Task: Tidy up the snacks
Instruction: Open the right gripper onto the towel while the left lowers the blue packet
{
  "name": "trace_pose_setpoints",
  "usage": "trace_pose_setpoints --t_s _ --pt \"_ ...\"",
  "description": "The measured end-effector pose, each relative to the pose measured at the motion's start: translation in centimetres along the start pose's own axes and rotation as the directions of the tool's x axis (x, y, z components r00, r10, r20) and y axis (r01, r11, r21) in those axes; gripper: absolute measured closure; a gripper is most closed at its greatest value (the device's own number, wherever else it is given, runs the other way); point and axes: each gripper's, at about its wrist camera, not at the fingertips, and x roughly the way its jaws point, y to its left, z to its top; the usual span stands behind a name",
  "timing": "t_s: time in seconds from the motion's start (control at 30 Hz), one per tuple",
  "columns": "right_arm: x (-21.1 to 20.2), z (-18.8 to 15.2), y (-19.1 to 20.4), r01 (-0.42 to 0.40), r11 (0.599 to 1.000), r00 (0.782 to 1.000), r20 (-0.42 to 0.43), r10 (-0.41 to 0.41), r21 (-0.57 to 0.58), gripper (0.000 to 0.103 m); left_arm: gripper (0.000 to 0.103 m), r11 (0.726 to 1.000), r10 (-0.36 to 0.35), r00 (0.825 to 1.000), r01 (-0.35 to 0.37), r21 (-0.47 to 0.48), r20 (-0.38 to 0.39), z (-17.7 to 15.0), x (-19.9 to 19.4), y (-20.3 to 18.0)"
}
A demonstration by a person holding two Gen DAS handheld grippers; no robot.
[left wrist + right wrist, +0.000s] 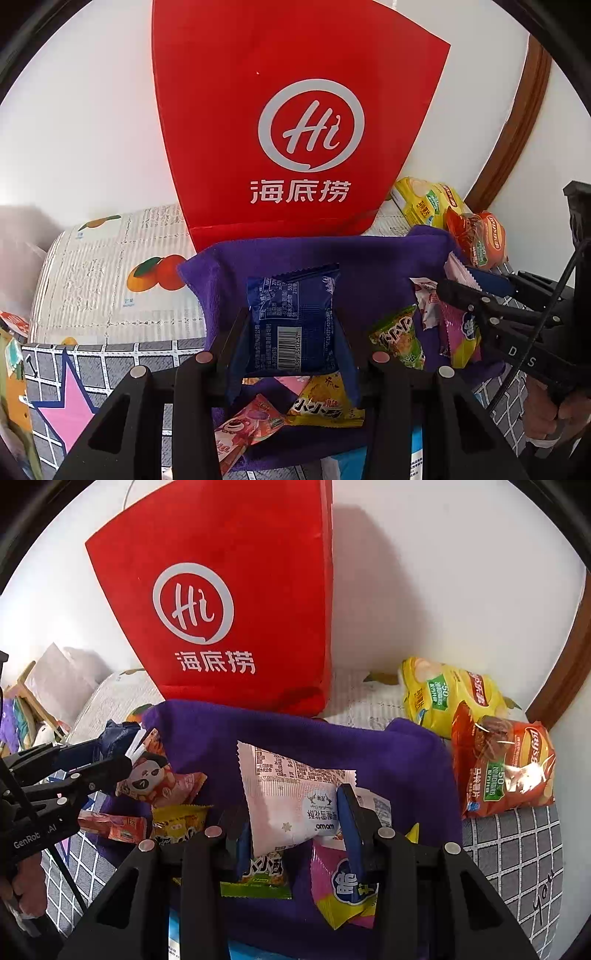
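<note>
1. The blue snack packet (293,321) is clamped between the two fingers of the left gripper (293,332). It is held upright above the purple cloth (369,266), with its barcode side toward the camera.
2. The pale pink snack packet (295,805) is clamped in the right gripper (295,823), also above the purple cloth, and it is tilted, with its printed text upside down.
3. Both grippers point forward and downward, toward the cloth and the red paper bag (295,122) that stands behind it against the white wall.
4. In the left wrist view the right gripper comes in from the right edge, and the hand (554,410) that holds it is partly cut off by the frame.
5. More small packets lie on the cloth under the grippers; the fingers cover parts of them, so their labels are hard to read.
6. Beside the cloth, on the right, a yellow chips bag (443,694) and an orange chips bag (506,764) lie touching each other.
</note>
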Motion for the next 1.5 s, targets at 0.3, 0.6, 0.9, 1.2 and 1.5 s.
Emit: trace_pose_setpoints --t_s 0.3,0.6,0.9,1.2,1.5 --pt "1.2 -0.3 0.5 -0.005 1.000 0.999 -0.037 0.005 -0.011 0.062 0.063 1.000 -0.002 1.000 0.002 -0.008 -0.021 0.0 0.8 0.1" --pt "1.5 -0.3 0.7 -0.005 1.000 0.998 -0.059 0.003 -0.024 0.062 0.063 1.000 0.001 1.000 -0.001 -0.005 -0.025 0.0 1.2 0.1" --pt "1.9 -0.2 0.9 0.004 0.999 0.998 -0.070 -0.006 -0.034 0.061 0.063 1.000 -0.004 1.000 0.004 -0.002 -0.029 -0.1 1.4 -0.1" --pt "2.1 -0.2 1.2 0.006 0.999 0.997 -0.082 -0.009 -0.040 0.060 0.063 1.000 -0.005 1.000 0.005 0.002 -0.028 -0.1 1.5 -0.1" --pt "2.3 -0.3 1.4 0.007 0.999 0.996 -0.093 -0.011 -0.052 0.052 0.063 1.000 -0.005 0.999 0.006 0.008 -0.033 -0.1 1.5 -0.3"
